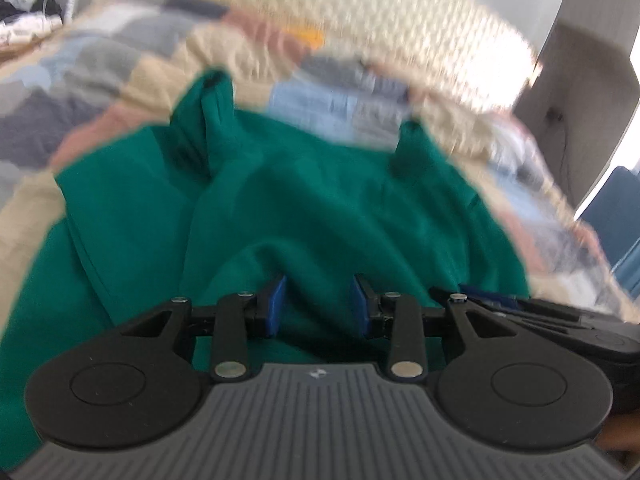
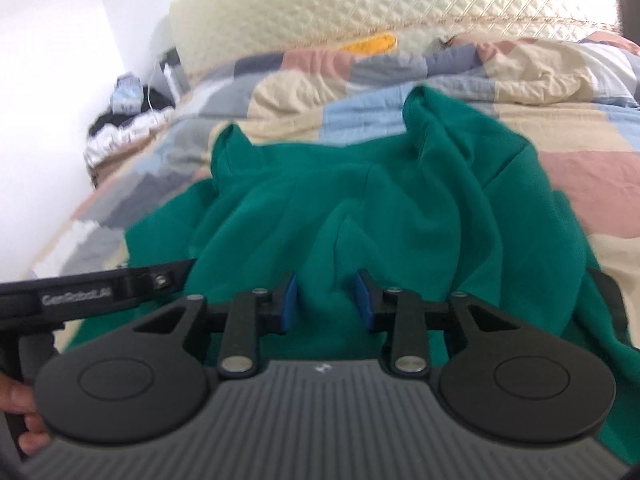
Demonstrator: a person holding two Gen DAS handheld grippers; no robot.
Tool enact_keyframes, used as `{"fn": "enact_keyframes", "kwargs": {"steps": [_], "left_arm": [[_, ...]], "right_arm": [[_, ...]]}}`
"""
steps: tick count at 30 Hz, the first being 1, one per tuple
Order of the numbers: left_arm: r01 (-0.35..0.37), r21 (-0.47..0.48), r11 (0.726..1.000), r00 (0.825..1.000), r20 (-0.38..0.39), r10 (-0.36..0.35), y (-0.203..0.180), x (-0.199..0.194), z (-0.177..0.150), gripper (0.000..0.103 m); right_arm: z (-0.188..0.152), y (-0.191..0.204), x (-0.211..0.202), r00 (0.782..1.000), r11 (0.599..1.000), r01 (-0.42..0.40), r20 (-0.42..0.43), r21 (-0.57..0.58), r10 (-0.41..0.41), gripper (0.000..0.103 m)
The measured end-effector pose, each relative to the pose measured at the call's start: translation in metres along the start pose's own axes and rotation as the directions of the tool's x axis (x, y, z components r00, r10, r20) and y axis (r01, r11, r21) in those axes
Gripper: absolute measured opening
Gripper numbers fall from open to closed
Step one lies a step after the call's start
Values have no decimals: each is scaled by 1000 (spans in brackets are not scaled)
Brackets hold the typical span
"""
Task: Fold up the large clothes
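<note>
A large green garment (image 1: 300,208) lies spread and rumpled on a bed, its two sleeve ends pointing away toward the headboard. It also fills the middle of the right wrist view (image 2: 380,208). My left gripper (image 1: 319,304) is open, its blue pads just above the garment's near edge with green cloth between the jaws. My right gripper (image 2: 327,300) is open too, with a raised fold of the cloth between its pads. The right gripper (image 1: 540,312) shows close beside the left one, and the left gripper (image 2: 100,292) shows at the left of the right wrist view.
The bed has a patchwork quilt (image 2: 560,92) in beige, pink, blue and grey. A quilted cream headboard (image 2: 400,4) stands behind it. A yellow item (image 2: 372,44) lies by the headboard. Clutter (image 2: 124,120) sits beside the bed on the left. A grey chair (image 1: 580,112) stands on the right.
</note>
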State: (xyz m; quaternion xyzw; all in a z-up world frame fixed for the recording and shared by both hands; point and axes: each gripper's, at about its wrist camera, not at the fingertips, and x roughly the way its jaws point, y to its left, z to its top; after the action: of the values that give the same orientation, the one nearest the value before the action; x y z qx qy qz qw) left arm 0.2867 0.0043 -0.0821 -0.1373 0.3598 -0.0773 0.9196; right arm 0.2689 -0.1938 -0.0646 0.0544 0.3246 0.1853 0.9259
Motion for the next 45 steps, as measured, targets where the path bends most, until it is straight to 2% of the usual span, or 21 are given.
{"fn": "enact_keyframes", "kwargs": {"steps": [3, 5, 10, 13, 17, 23, 27, 32, 36, 39, 42, 45], "left_arm": [[-25, 23, 999, 997, -68, 27, 4, 18, -10, 40], [-24, -2, 1000, 996, -87, 24, 10, 26, -11, 40], [-24, -3, 1000, 995, -93, 24, 12, 28, -10, 40], [-8, -2, 1000, 996, -83, 8, 10, 19, -9, 42], [11, -18, 1000, 998, -62, -12, 5, -9, -8, 47], [20, -46, 999, 1000, 17, -19, -1, -73, -15, 53], [3, -74, 997, 999, 43, 0, -1, -115, -33, 54], [-35, -112, 993, 998, 42, 40, 9, -156, -54, 54], [-78, -189, 979, 995, 40, 87, 29, -177, -59, 56], [-138, -248, 959, 989, 18, 147, 48, -183, -56, 59], [-186, -307, 933, 979, 25, 203, 64, -187, -57, 71], [-173, -394, 903, 982, -4, 186, 82, -181, -62, 71]], "right_arm": [[-11, -4, 18, 998, 1000, 10, -62, 12, -10, 34], [-16, -6, 27, 997, 1000, 13, -80, 14, -12, 34], [-19, -5, 37, 996, 1000, 14, -92, -1, -14, 34], [-19, -10, 34, 996, 1000, -3, -90, 31, 6, 34], [-15, -16, 17, 996, 993, -26, -82, 119, 36, 34], [-15, -13, -36, 999, 993, -13, -31, 115, 17, 36], [-21, -14, -75, 1000, 993, 19, -9, 116, -18, 36], [-33, -32, -123, 999, 975, 51, -2, 218, -52, 36], [-45, -61, -157, 990, 920, 135, -18, 367, -138, 36], [-56, -87, -174, 977, 854, 207, -52, 478, -208, 36], [-64, -110, -186, 966, 777, 242, -72, 581, -247, 36], [-74, -125, -186, 948, 696, 287, -93, 659, -303, 36]]}}
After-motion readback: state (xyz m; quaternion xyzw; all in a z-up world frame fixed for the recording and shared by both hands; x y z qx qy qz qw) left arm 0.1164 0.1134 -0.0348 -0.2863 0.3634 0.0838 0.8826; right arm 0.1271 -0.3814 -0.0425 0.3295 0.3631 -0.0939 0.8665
